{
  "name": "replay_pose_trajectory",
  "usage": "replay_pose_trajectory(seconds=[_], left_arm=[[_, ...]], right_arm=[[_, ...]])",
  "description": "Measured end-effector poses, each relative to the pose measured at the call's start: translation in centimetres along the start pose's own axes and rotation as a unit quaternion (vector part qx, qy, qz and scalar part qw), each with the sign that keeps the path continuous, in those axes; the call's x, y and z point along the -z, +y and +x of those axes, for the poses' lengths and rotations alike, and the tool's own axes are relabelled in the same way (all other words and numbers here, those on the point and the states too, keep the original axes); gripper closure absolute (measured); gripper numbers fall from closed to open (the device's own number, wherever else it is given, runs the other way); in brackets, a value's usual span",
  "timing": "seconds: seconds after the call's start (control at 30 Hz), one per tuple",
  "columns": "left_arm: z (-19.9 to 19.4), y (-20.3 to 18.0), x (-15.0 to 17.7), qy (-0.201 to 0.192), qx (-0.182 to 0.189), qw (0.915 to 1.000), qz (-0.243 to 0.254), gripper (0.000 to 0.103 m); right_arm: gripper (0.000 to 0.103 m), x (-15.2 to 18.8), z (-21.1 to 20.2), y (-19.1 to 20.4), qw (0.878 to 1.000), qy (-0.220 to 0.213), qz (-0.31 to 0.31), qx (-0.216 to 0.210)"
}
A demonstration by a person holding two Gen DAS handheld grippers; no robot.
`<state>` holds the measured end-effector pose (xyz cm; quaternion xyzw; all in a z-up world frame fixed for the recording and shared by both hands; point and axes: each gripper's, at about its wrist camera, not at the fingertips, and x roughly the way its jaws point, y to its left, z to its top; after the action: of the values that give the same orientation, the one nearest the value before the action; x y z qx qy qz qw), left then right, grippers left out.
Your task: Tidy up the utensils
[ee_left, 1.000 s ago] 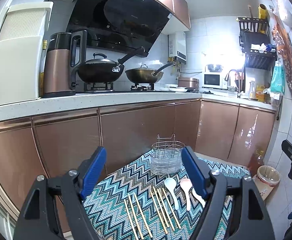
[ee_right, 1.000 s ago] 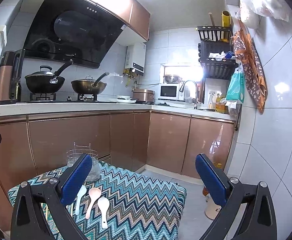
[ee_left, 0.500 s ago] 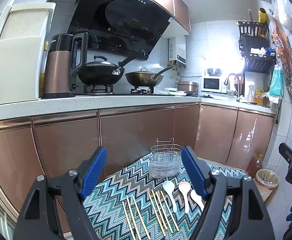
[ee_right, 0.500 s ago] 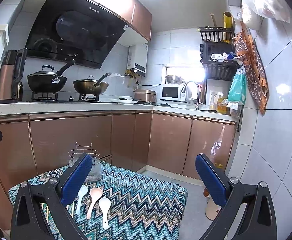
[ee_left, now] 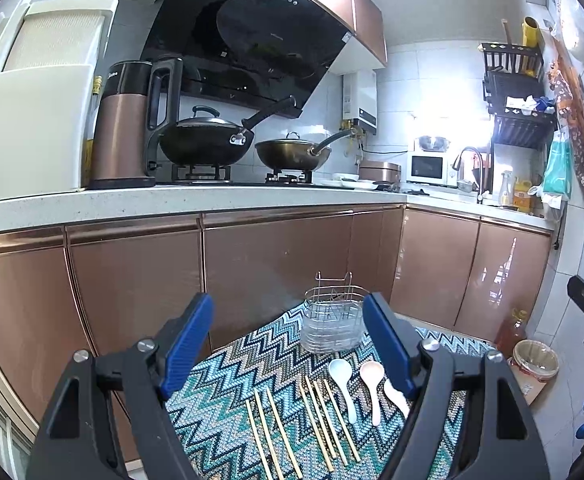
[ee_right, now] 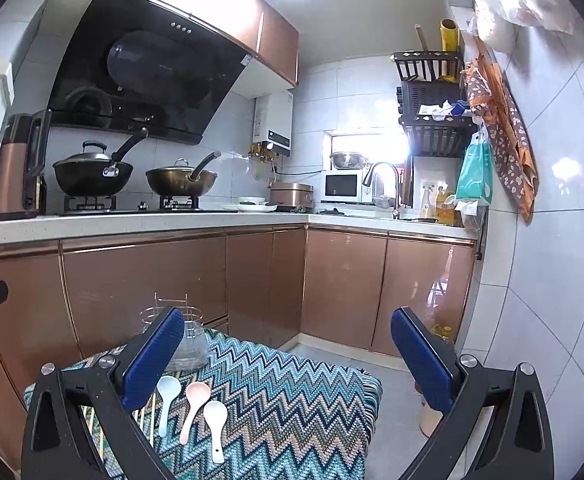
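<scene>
The utensil holder (ee_left: 333,322), a wire caddy, stood upright at the far edge of the worktop (ee_left: 251,360), which was covered by a zigzag-patterned cloth; as far as the frames showed, nothing had yet been placed in it, though its interior was not fully visible. Just before it lay three spoons side by side and apart: a pale blue spoon (ee_left: 344,380), a pink spoon (ee_left: 373,380) and a white spoon (ee_right: 215,424), bowls toward the holder. To their left lay the chopsticks (ee_left: 324,416), several wooden sticks in loose pairs, roughly parallel, none touching the holder.

My judgement: the task was at its start; every utensil in view remained on the cloth, so all the sorting was left to do.

Your left tool (ee_left: 287,344) hung above the near side of the cloth, jaws spread wide, with nothing between the blue pads; it framed the holder and the spoons. Your right tool (ee_right: 287,356) hung to the right, likewise wide open and empty; its left finger partly hid the holder, and its right finger stood over the floor beyond the worktop's edge.

Beyond stood the copper-fronted cabinets (ee_right: 332,288); two pans (ee_left: 207,144) sat on the hob.
</scene>
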<state>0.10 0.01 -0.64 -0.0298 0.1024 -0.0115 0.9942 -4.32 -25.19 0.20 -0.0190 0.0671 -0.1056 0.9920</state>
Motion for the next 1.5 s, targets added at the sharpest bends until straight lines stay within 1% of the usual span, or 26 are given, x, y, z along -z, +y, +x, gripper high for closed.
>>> replay_pose_trajectory(seconds=[0.37, 0.8, 1.0, 1.13, 1.2, 1.23, 1.33, 1.43, 1.5], left_arm=[[0.9, 0.3, 0.4, 0.017, 0.004, 0.9998, -0.006, 0.027], [1.1, 0.2, 0.4, 0.003, -0.003, 0.9999, -0.016, 0.027], [2.7, 1.7, 0.0, 0.022, -0.009, 0.9993, -0.031, 0.027], [4.2, 3.0, -0.1, 0.047, -0.001, 0.9978, -0.047, 0.027], [5.1, 3.5, 0.0, 0.065, 0.01, 0.9963, -0.054, 0.027], [5.9, 3.8, 0.2, 0.082, 0.021, 0.9946, -0.061, 0.027], [7.8, 4.3, 0.7, 0.12, 0.047, 0.9885, -0.079, 0.027], [10.8, 4.6, 1.7, 0.173, 0.069, 0.9774, -0.1, 0.027], [12.4, 4.7, 2.3, 0.201, 0.079, 0.9703, -0.11, 0.028]], right_arm=[[0.0, 0.6, 1.1, 0.2, 1.0, 0.011, 0.003, -0.011], [0.0, 0.4, 1.8, 0.1, 1.0, 0.011, -0.004, -0.018], [0.0, 0.5, 2.9, 0.1, 0.999, 0.023, -0.01, -0.025], [0.0, 0.6, 3.9, -0.1, 0.999, 0.035, -0.014, -0.03], [0.0, 0.7, 4.4, -0.1, 0.999, 0.04, -0.015, -0.032], [0.0, 0.7, 4.8, -0.2, 0.998, 0.044, -0.016, -0.035], [0.0, 1.0, 6.3, -0.1, 0.997, 0.061, -0.02, -0.045], [0.0, 1.6, 8.3, -0.2, 0.994, 0.091, -0.018, -0.064], [0.0, 2.1, 9.7, -0.1, 0.991, 0.112, -0.021, -0.076]])
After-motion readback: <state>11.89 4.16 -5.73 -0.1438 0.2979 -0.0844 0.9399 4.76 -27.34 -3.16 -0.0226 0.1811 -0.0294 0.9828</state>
